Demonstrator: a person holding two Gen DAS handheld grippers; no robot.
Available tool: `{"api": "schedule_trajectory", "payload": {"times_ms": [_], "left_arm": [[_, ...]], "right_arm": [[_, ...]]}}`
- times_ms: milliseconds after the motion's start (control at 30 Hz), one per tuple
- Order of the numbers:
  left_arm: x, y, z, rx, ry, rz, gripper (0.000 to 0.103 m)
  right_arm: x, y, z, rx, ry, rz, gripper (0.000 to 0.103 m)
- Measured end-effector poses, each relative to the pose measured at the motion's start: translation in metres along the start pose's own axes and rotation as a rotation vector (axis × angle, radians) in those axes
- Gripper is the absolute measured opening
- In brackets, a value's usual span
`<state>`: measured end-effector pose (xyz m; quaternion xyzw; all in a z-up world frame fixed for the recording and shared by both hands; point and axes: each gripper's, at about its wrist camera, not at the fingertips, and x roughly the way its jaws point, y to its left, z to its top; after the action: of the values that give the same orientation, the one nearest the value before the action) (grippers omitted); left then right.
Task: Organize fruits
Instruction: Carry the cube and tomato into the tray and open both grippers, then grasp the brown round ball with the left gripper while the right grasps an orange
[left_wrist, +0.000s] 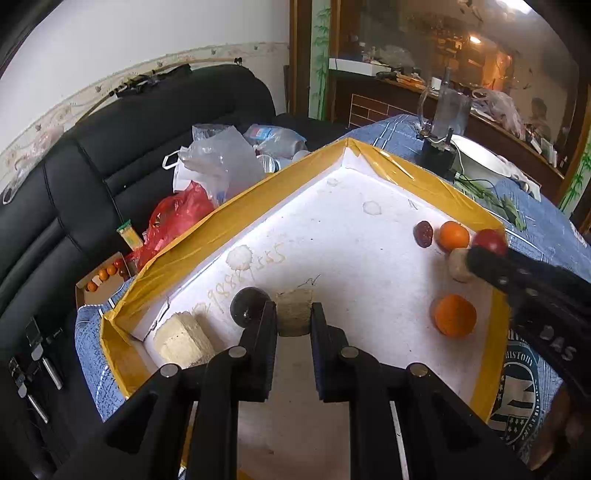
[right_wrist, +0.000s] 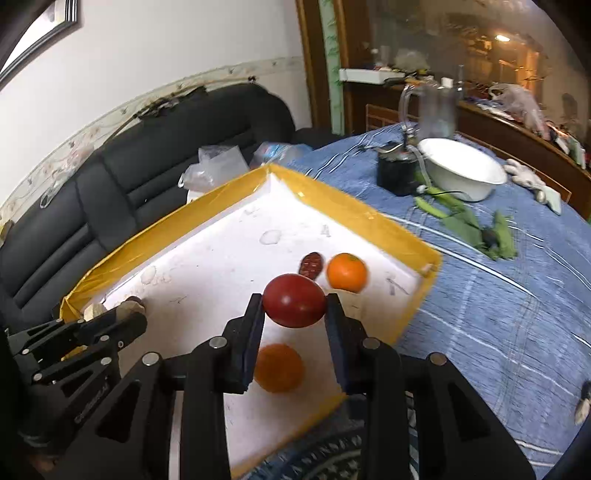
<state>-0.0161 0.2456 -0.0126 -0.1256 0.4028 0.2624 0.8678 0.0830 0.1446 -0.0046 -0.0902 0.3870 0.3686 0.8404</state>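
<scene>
The right hand-held gripper pinches a red tomato between its two fingers, lifted above the white floor of the yellow-rimmed tray. Its own fingers hide part of the orange lying beneath it, and a pale round fruit shows only as a sliver past the right finger in that view.

The left hand-held gripper is closed on a tan, blocky piece resting on the tray floor; what the piece is cannot be made out. A dark round fruit sits just beside the left finger, and a pale wedge-shaped lump lies near the tray's corner, partly cut off by the gripper body.

Counted in the tray: two oranges, the second near the far wall, one dark red date-like fruit touching it or nearly so, one tomato, one pale fruit, one dark fruit.

The tray stands on a blue-clothed tabletop. Beyond it, blurred, are a white bowl and green leaves.
</scene>
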Motion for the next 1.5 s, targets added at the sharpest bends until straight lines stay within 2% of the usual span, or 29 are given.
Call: {"api": "schedule_trajectory", "payload": {"times_ms": [167, 533, 567, 600, 633, 667, 700, 733, 867, 933, 1100, 1300, 1500], "left_arm": [[0.003, 0.008, 0.002, -0.016, 0.005, 0.012, 0.015], [0.007, 0.023, 0.01, -0.088, 0.005, 0.042, 0.017], [0.008, 0.026, 0.011, -0.102, 0.01, 0.046, 0.027], [0.008, 0.03, 0.012, -0.129, 0.02, 0.046, 0.043], [0.008, 0.035, 0.012, -0.153, 0.023, 0.037, 0.05], [0.005, 0.038, 0.012, -0.171, 0.005, 0.033, 0.06], [0.003, 0.04, 0.013, -0.184, -0.008, 0.051, 0.068], [-0.001, 0.042, 0.013, -0.196, -0.02, 0.076, 0.07], [-0.011, 0.05, 0.013, -0.235, -0.036, 0.084, 0.074], [-0.016, 0.053, 0.012, -0.254, -0.052, 0.089, 0.079], [-0.029, 0.055, 0.01, -0.288, -0.075, 0.064, 0.082], [-0.04, 0.031, 0.007, -0.26, -0.093, 0.013, 0.082], [-0.05, -0.026, -0.002, -0.141, -0.101, -0.08, 0.082]], "right_arm": [[0.017, 0.004, -0.002, -0.013, 0.029, 0.006, 0.036], [0.024, 0.003, -0.002, -0.037, 0.059, -0.014, 0.037], [0.022, 0.003, -0.001, -0.039, 0.056, -0.02, 0.042], [0.019, 0.002, -0.001, -0.042, 0.05, -0.022, 0.056], [0.016, 0.002, -0.001, -0.046, 0.043, -0.026, 0.064], [0.011, 0.002, -0.001, -0.051, 0.031, -0.031, 0.071], [0.006, 0.002, -0.001, -0.057, 0.018, -0.03, 0.071], [0.002, 0.002, -0.001, -0.064, 0.011, -0.031, 0.071], [-0.015, 0.0, -0.004, -0.079, -0.013, -0.056, 0.075], [-0.028, -0.005, -0.008, -0.069, -0.031, -0.07, 0.081], [-0.056, -0.027, -0.023, -0.018, -0.041, -0.117, 0.103], [-0.097, -0.07, -0.052, 0.073, -0.053, -0.184, 0.103], [-0.147, -0.126, -0.095, 0.156, -0.076, -0.302, 0.103]]}}
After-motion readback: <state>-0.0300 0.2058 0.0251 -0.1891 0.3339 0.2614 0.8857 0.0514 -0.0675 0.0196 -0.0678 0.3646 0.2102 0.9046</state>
